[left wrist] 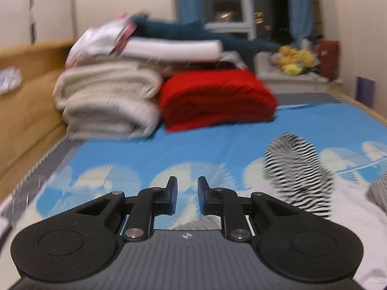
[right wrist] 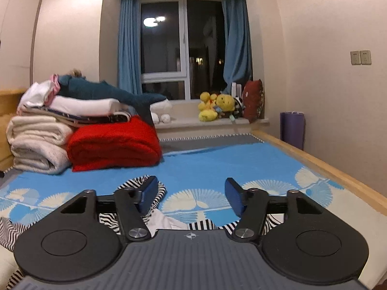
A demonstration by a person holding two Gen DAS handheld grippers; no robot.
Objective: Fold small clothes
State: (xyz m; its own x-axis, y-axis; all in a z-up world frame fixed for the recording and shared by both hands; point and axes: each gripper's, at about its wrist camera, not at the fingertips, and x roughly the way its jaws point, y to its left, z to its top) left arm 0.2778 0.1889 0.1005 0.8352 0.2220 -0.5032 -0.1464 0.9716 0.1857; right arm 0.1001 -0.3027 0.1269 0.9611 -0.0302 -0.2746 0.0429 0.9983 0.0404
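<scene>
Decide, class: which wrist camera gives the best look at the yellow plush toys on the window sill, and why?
The right wrist view. There the yellow plush toys sit sharp and unobstructed on the window sill beside a red cushion. In the left wrist view, the toys are only a motion-blurred yellow cluster near the right edge.

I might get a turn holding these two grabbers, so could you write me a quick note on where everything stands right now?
Left gripper: jaws a narrow gap apart, nothing between them, over the blue bedsheet.
Right gripper: jaws wide, nothing gripped; it sits just above the striped garment.
The black-and-white striped garment lies rumpled on the sheet, to the right in the left view.
Folded red blanket and cream blanket are stacked at the far left.
Done: no fold visible on the striped piece.
Left: grasp it, spread it flat, fold it.
</scene>
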